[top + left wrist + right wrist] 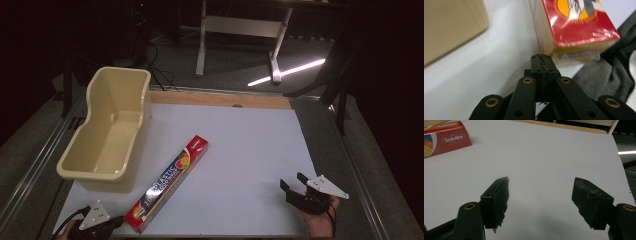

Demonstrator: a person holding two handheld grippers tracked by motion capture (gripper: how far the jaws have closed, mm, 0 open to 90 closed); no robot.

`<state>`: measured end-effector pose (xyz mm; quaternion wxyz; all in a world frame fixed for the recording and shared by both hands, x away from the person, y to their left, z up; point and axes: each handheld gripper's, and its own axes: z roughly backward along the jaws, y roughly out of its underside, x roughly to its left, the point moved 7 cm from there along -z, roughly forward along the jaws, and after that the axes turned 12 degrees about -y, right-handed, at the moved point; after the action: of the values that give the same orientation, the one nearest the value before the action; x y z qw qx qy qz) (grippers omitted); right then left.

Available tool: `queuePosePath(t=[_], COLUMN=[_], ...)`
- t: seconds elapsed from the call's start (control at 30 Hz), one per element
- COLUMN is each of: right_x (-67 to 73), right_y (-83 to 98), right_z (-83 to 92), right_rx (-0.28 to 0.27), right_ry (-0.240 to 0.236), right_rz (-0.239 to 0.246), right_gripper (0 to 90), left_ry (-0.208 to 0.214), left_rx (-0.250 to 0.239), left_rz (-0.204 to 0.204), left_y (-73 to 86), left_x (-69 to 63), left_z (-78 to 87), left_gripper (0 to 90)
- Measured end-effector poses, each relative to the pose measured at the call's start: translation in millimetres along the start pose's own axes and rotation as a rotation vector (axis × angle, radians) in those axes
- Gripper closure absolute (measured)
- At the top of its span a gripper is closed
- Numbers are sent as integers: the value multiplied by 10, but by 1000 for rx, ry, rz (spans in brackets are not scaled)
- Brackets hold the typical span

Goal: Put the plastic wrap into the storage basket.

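Observation:
A long red box of plastic wrap (169,184) lies diagonally on the white sheet (240,150), its near end at the front left. My left gripper (119,220) sits at the front left edge, shut with nothing between its jaws, its tip just short of the box's near end (576,27). In the left gripper view the jaws (541,58) are pressed together. My right gripper (291,181) rests low at the front right, open and empty, pointing over bare sheet. The box's far end (446,140) shows at the upper left of the right gripper view, beyond my right gripper (540,187).
A cream plastic tub (107,130) stands empty along the left side of the sheet, close beside the box. A wooden strip (220,99) borders the far edge. Metal rails run down both table sides. Dark cloth (614,75) lies past the sheet's front edge.

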<state>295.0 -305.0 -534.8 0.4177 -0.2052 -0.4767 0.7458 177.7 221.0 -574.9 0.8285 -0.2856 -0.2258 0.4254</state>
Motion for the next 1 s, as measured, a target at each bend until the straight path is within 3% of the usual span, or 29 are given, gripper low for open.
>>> queuePosePath(t=[0.33,0.73,0.9,1.0], right_x=[-1,-5,-4,-5], right_y=[-3,0,1,-1], right_z=[-4,1,-1,0], right_rx=[0,3,4,4], right_ry=[2,2,2,1], right_rz=[2,-2,-1,-1], right_gripper=[298,303,305,306], left_ry=[64,184,219,218], left_rx=[-20,-51,-58,-67], left_rz=[-77,-148,-179,-191], left_y=[-228,-592,-709,-765], left_x=[-298,-837,-1025,-1095], left_z=[-130,-387,-483,-526], left_gripper=[900,900,900,900])
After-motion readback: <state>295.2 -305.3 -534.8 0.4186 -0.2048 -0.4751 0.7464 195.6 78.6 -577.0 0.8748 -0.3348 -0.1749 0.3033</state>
